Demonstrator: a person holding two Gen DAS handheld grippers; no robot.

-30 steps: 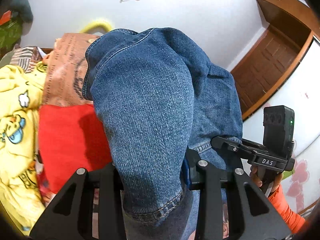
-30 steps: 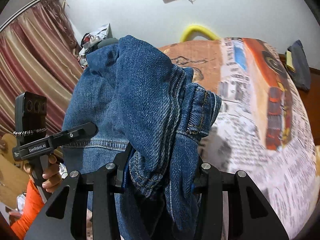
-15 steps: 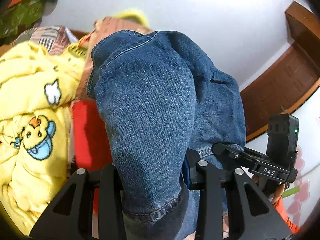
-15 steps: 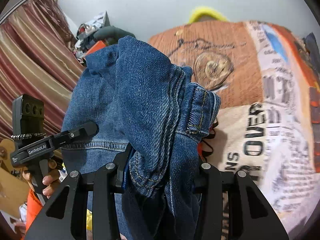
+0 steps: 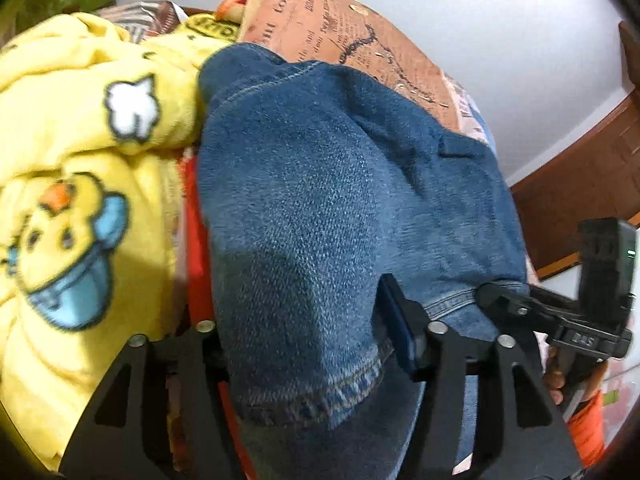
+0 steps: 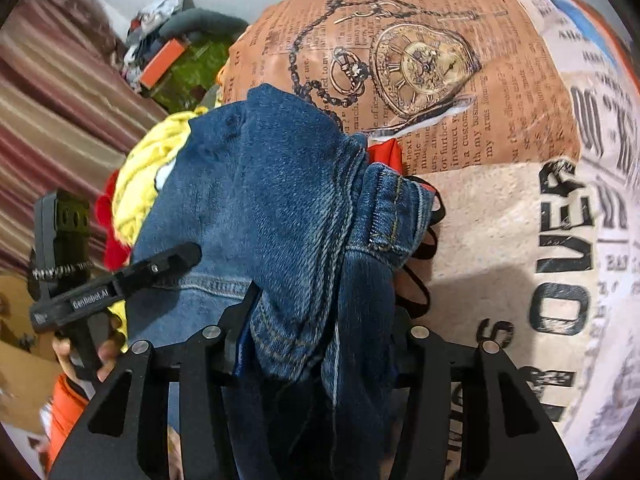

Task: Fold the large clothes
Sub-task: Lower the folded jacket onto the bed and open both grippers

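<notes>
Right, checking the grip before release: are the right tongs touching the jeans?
Touching. The right wrist view shows the jeans bunched between the right tongs, with denim pressed against both fingers, though the jaws are opening.

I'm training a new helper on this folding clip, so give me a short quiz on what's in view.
1. What colour are the jeans?
2. True or false: the yellow blanket carries a duck picture.
3. The printed bedcover beyond the jeans shows: A a pocket watch, B a bicycle, C a ship.
Key: 1 blue; 2 true; 3 A.
</notes>
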